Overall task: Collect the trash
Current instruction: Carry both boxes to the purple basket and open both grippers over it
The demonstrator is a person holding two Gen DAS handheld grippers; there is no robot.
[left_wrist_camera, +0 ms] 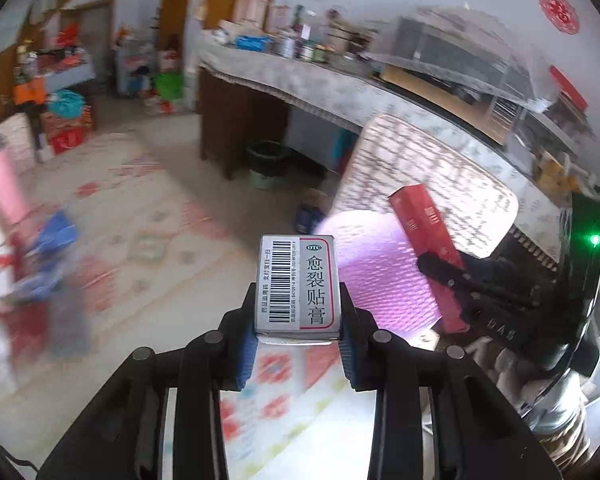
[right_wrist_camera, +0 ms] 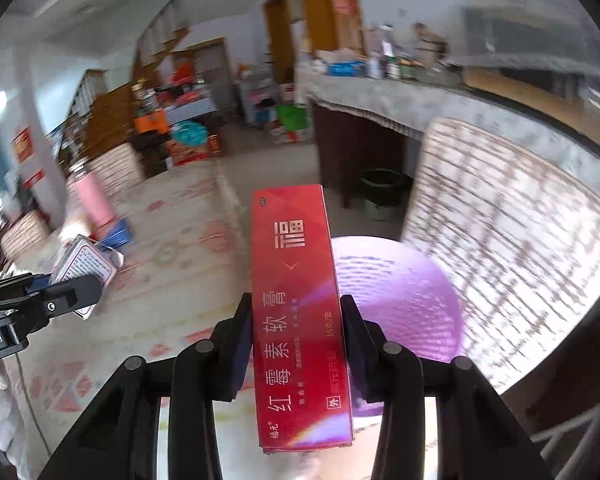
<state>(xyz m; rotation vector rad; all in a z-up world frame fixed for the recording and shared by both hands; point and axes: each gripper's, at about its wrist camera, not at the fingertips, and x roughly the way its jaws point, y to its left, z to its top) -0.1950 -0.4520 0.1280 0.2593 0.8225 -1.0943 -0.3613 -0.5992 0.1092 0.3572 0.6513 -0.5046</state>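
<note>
Left gripper (left_wrist_camera: 299, 312) at bottom centre of its view, fingers closed onto a small grey medicine box (left_wrist_camera: 296, 286), barcode and black characters facing up; blue finger pads (left_wrist_camera: 247, 360) press its two long sides, box sticks out forward past the tips. Right gripper (right_wrist_camera: 296, 332) at bottom centre of its own view, fingers clamped on the sides of a long red ointment box (right_wrist_camera: 300, 320), held lengthwise, both ends overhanging the fingers.

Each camera catches the other tool: red box and dark gripper at mid right of the left view, grey box and gripper at lower left edge of the right view. Both boxes are in the air, touching only the grippers.

Just behind, a purple round stool (right_wrist_camera: 396, 300) sits right of centre. Patterned floor mat (left_wrist_camera: 148, 240) spreads below and left, blurred. Chair with woven cushion (right_wrist_camera: 512, 240) fills the right side. A pink cylinder (right_wrist_camera: 94, 200) stands at left.

Further back, dark-lined trash bin (left_wrist_camera: 268, 164) sits on the floor under a cloth-covered counter (left_wrist_camera: 300, 92), centre of frame. Cluttered shelves and boxes upper left, too blurred to name.
</note>
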